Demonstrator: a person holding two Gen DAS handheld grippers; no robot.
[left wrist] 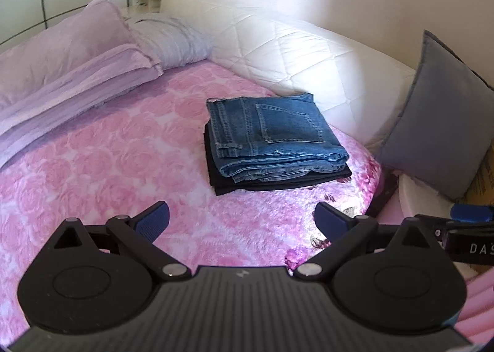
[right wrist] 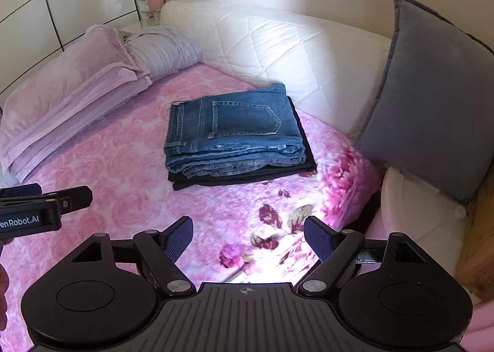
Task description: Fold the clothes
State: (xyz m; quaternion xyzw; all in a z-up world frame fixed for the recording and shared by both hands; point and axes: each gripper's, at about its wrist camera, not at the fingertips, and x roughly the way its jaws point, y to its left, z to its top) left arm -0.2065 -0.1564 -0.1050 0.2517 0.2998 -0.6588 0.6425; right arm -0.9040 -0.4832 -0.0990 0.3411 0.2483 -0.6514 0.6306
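Two folded garments make my stack: the jeans [right wrist: 231,132] on top, back pocket up, seams and rivets plain to see, lying square on a black garment [right wrist: 247,177] whose edges poke out below and to the right. The stack sits on the blanket [right wrist: 123,172], near the headboard [right wrist: 278,43] and well apart from both my grippers.

What the black piece is I cannot tell — only its rim shows. The denim layers bunch at the near edge, so I cannot count the folds.

The jeans are faded blue denim with pale stitching; the blanket is plush, pink, embossed with roses, with darker printed flowers at its near corner. The headboard is white and quilted in diamonds. A grey cushion [right wrist: 432,98] leans upright at its right end. Lilac bedding [right wrist: 77,89] lies folded along the left side, a striped pillow [right wrist: 163,52] behind it.

My left gripper [left wrist: 242,220] hangs over the blanket, jaws spread wide, nothing between the ribbed blue pads [left wrist: 154,220]. My right gripper [right wrist: 248,239] is the same — parted and empty.
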